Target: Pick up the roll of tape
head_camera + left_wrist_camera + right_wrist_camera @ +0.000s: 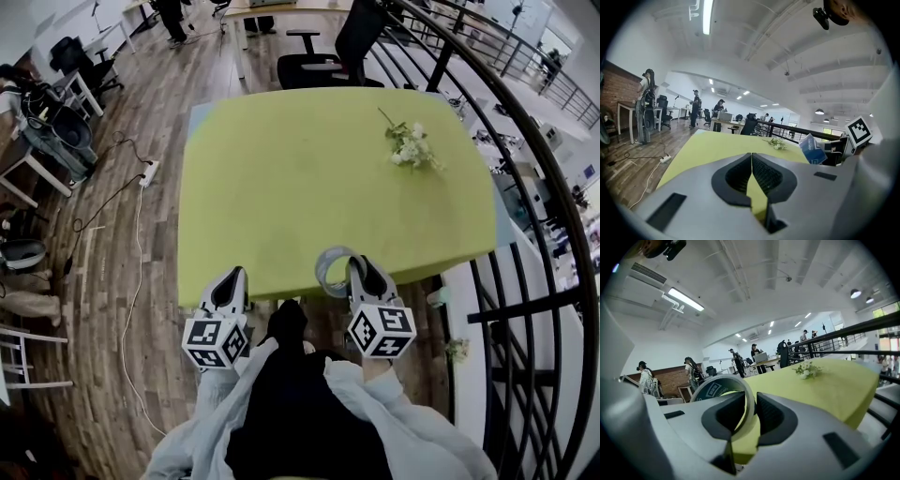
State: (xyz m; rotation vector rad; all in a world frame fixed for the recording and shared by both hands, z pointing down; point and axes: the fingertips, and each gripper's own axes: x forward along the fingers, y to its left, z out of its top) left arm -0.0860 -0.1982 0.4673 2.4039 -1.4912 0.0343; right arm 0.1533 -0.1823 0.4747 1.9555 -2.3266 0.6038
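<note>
A person stands at the near edge of a square counter (309, 169) covered in lime-green cloth, with a grey gripper in each hand. The right gripper (354, 272) pinches the thin wall of a translucent grey roll of tape (330, 267) with a dark printed core. One jaw sits inside the ring and the other outside. The roll stands on edge at the counter's near edge; whether it rests there or hangs just clear, I cannot tell. The left gripper (230, 281) is pressed together on nothing, beside that same edge. A small sprig of white flowers (410, 145) lies well apart, toward the far right.

The grip catches only a narrow stretch of the wall, so the roll could swing or slide free. This close to the edge, it would probably drop to the wooden floor (112, 281).
</note>
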